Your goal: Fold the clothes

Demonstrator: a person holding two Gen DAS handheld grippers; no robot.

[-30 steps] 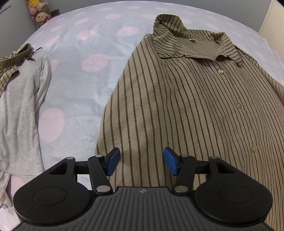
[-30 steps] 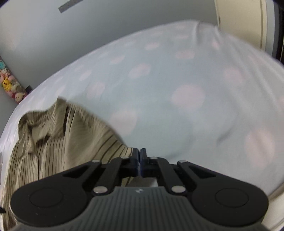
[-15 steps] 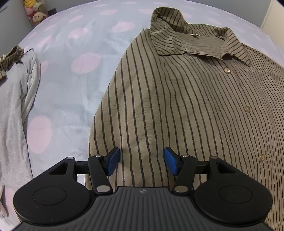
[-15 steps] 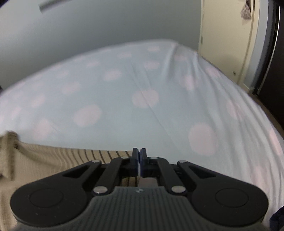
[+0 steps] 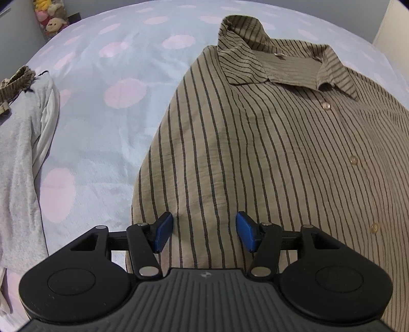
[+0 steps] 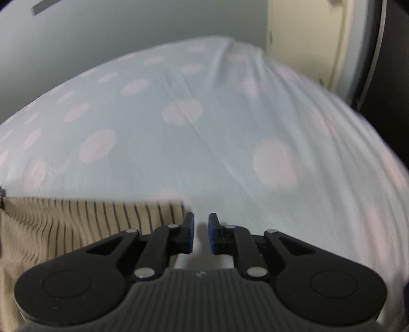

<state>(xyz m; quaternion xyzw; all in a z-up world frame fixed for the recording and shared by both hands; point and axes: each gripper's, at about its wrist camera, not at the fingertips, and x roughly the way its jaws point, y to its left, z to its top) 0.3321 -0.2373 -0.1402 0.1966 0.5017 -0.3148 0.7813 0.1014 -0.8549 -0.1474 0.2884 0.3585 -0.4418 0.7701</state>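
Now we see the striped button shirt (image 5: 268,153) spread face-up on the dotted bedsheet (image 5: 102,127), unfolded. Our left gripper (image 5: 202,231) hovers released over the shirt's hem; our right gripper (image 6: 200,236) is opening, empty, beside the shirt's edge.

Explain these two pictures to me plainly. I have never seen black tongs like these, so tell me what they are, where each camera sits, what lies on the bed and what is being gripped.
The black tongs are hand-held grippers, one in each of a person's hands, each with a wide-angle camera looking forward along its two blue-padded fingers.

The left wrist view shows the left gripper open over a brown striped shirt, buttoned and spread flat on a bedsheet with pink dots. A grey garment lies further left, and plush toys sit in the far corner.

The right wrist view, which is blurred, shows the right gripper beside the shirt's edge. Its jaws are opening, with only sheet visible between them.

Nothing is gripped by either tool.
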